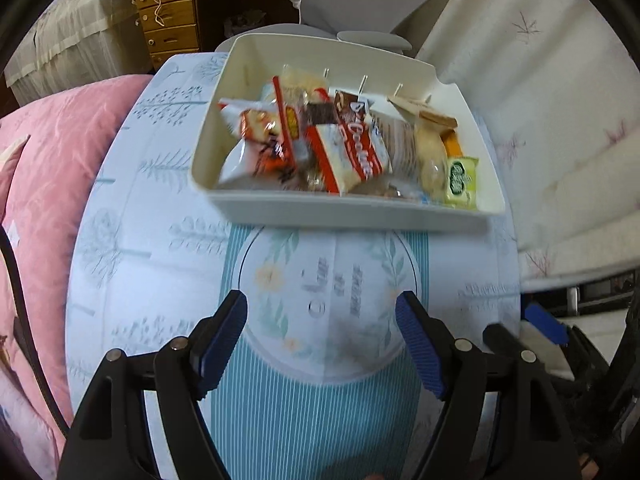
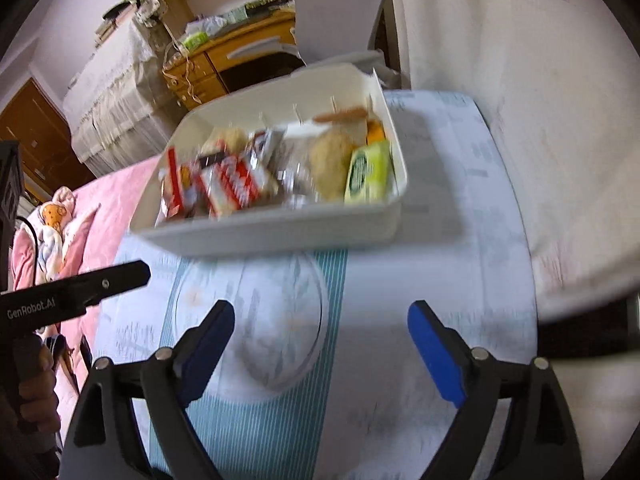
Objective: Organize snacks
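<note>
A white plastic bin stands at the far end of a small table with a pale blue cloth. It holds several wrapped snacks: a red and white cookie pack, a green packet at its right end and a round bun. The bin also shows in the right wrist view, with the green packet. My left gripper is open and empty above the near part of the cloth. My right gripper is open and empty, also short of the bin.
A pink quilt lies left of the table. White bedding rises on the right. A wooden desk and a grey chair stand behind the bin. The left gripper's body shows at the left of the right wrist view.
</note>
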`<state>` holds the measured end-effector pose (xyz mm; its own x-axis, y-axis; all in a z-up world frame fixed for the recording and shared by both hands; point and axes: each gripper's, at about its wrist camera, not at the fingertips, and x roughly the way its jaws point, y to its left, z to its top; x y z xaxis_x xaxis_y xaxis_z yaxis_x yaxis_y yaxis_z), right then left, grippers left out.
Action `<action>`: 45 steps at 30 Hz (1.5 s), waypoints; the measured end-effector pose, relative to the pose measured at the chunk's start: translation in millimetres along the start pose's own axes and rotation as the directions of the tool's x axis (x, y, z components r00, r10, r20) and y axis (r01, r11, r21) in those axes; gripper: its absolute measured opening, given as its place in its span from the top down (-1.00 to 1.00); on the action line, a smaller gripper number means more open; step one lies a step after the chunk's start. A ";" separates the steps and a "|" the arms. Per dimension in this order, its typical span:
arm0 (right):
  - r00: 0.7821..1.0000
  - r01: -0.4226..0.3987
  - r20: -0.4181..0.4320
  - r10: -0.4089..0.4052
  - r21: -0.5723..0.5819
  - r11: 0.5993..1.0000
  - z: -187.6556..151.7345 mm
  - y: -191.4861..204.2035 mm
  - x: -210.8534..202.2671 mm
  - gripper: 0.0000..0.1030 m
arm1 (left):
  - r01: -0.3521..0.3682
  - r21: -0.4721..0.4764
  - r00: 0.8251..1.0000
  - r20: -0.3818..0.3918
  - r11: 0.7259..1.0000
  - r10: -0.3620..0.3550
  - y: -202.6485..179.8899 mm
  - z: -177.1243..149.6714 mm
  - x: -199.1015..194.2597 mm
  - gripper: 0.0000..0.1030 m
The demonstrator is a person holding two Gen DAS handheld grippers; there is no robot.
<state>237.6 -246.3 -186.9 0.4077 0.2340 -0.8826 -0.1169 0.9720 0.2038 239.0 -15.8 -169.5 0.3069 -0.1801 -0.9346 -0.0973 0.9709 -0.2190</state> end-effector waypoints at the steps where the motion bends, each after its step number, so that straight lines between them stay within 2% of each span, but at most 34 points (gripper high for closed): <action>1: 1.000 0.006 -0.013 -0.006 0.003 1.000 -6.3 3.8 -5.6 -0.76 | 0.007 0.003 1.000 -0.002 1.000 -0.007 0.1 -3.0 -4.8 -0.47; 7: 0.998 0.035 -0.044 -0.036 -0.011 0.999 -26.3 30.0 -52.2 -0.82 | 0.031 0.090 0.999 0.015 0.995 -0.033 -10.8 -10.7 -55.5 -0.54; 12: 0.999 0.049 -0.022 -0.049 -0.002 0.999 -22.3 48.2 -99.2 -0.82 | 0.048 0.180 0.997 0.056 0.983 -0.059 -19.8 -10.2 -110.8 -0.57; 16: 0.997 0.080 0.014 -0.080 0.006 0.997 -15.8 64.0 -134.6 -0.82 | 0.001 0.242 0.989 0.141 0.970 -0.037 -24.1 -15.8 -156.7 -0.68; 18: 0.996 0.077 0.037 -0.078 0.014 0.997 -14.1 73.0 -150.2 -0.83 | 0.000 0.247 0.986 0.164 0.969 -0.042 -23.1 -20.5 -170.7 -0.71; 20: 0.996 0.069 0.059 -0.071 0.033 0.997 -14.9 79.6 -163.3 -0.84 | -0.035 0.232 0.980 0.200 0.972 -0.012 -20.9 -29.7 -181.8 -0.72; 25: 0.987 0.106 0.120 -0.108 0.022 0.994 -27.5 96.8 -184.4 -0.85 | -0.095 0.201 0.970 0.238 0.975 0.046 -12.4 -47.7 -192.3 -0.72; 28: 0.985 0.114 0.128 -0.119 0.041 0.993 -38.5 99.3 -188.2 -0.85 | -0.160 0.175 0.950 0.295 0.971 0.103 -6.1 -60.7 -199.4 -0.74; 31: 0.976 0.134 0.172 -0.135 0.022 0.991 -52.6 108.2 -192.6 -0.86 | -0.218 0.170 0.931 0.332 0.961 0.153 -4.0 -73.2 -201.0 -0.85; 33: 0.977 0.119 0.176 -0.121 0.021 0.993 -59.6 111.7 -193.5 -0.87 | -0.215 0.167 0.933 0.325 0.962 0.152 -2.1 -77.9 -200.0 -0.90; 36: 0.975 0.108 0.189 -0.116 0.050 0.993 -66.8 109.4 -198.4 -1.00 | -0.225 0.144 0.928 0.332 0.964 0.167 1.7 -83.4 -200.4 -0.91; 45: 0.980 0.124 0.151 -0.133 0.070 0.990 -78.0 110.7 -195.6 -1.00 | -0.213 0.162 0.931 0.333 0.964 0.150 -0.7 -95.0 -202.1 -0.91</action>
<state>74.3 -186.1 -24.7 0.5514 0.1028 -0.8279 -0.0019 0.9925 0.1220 87.1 4.8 -7.2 0.5862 0.0304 -0.8096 -0.0056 0.9994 0.0335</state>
